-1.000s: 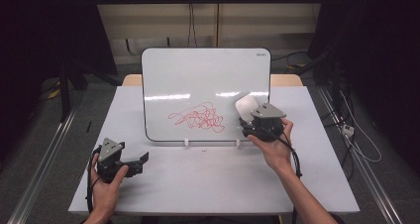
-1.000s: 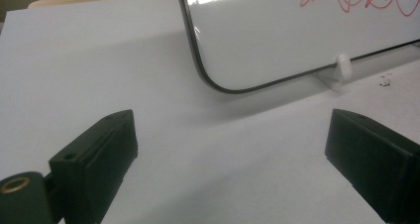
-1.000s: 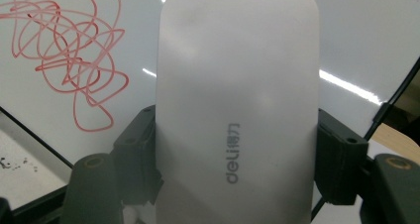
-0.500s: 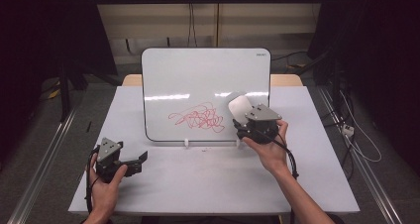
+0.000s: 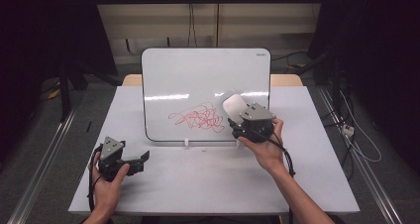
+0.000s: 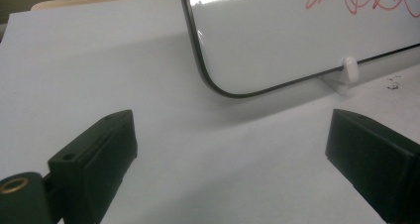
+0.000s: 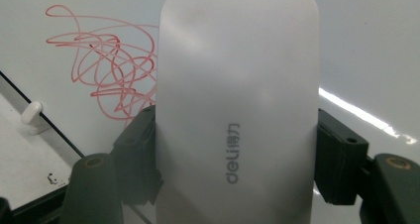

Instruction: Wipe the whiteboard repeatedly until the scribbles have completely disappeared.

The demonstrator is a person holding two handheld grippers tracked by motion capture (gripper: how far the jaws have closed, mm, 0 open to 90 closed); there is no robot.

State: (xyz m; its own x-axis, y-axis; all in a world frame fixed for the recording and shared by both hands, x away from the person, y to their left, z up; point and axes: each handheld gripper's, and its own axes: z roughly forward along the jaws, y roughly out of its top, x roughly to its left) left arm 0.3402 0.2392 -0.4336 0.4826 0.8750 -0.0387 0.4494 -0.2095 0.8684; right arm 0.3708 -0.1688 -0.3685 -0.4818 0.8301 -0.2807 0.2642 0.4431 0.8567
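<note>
White plastic, matte and smooth, forms the eraser [image 7: 236, 110] clamped between the two black jaws of the right gripper [image 5: 241, 116]. The jaws press on its two long sides, one on each, and the eraser projects forward beyond them. A grey "deli" mark runs along its face, close to the jaws. In the high view the eraser [image 5: 234, 105] stands up and ahead of the gripper body, just above the grey plate, with the person's right hand [image 5: 262, 147] wrapped around the gripper from behind.

Directly ahead of the eraser is the whiteboard [image 5: 198, 75], propped upright on the table [image 5: 307, 184]. Contact between eraser and board surface cannot be confirmed from the pictures. The red scribble [image 5: 198, 119] lies on the board just to the left of the eraser as the right gripper view shows it [image 7: 101, 65]. Below the scribble, a small white clip [image 7: 30, 112] holds the board's lower edge.

The left gripper [image 5: 141, 159] is well apart from the right gripper, held low over the table by the left hand [image 5: 106, 179]. Its jaws stand wide apart with nothing between them. Ahead of those jaws is bare table, then the rounded lower corner of the whiteboard [image 6: 218, 87] and a white clip [image 6: 349, 69] on the board's edge.
</note>
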